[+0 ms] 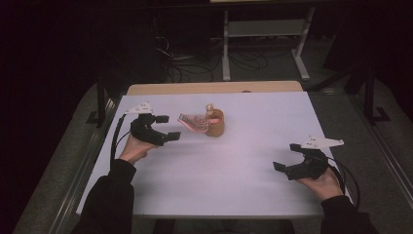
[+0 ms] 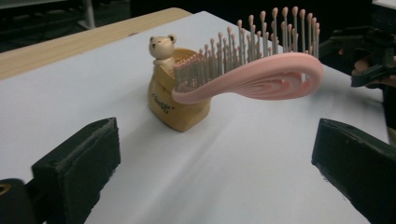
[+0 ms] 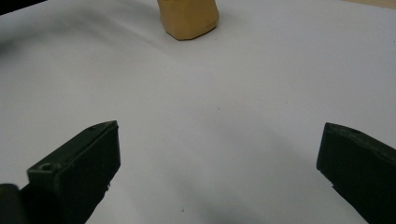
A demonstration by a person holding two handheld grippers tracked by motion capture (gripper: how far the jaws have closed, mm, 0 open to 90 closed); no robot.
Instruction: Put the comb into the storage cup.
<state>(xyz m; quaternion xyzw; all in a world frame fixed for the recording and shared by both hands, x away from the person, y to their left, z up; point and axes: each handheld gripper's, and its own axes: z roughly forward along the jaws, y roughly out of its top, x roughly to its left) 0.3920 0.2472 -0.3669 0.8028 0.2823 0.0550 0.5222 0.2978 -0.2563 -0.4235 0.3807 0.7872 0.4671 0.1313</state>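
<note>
A pink plastic hairbrush with pale, ball-tipped bristles point(image 2: 261, 74) stands with its handle end in a small tan holder shaped like a sack, with a little bear figure on its rim point(image 2: 175, 100); its oval head juts out sideways from the holder, clear of the tabletop, bristles pointing up. In the high view the holder point(image 1: 215, 123) stands on the far-middle part of the white table point(image 1: 229, 165), and the brush point(image 1: 194, 122) reaches from it toward the left. The left gripper point(image 1: 166, 127) is near the brush head, just to its left — its jaws stand wide apart with nothing between them, and in the left gripper view the two black pads frame bare table with the brush beyond them. The right gripper point(image 1: 287, 157) rests at the near right of the table, well apart from the holder — its jaws are also spread wide and hold nothing. In the right gripper view the tan base of the holder point(image 3: 188, 19) shows at the far edge.
</note>
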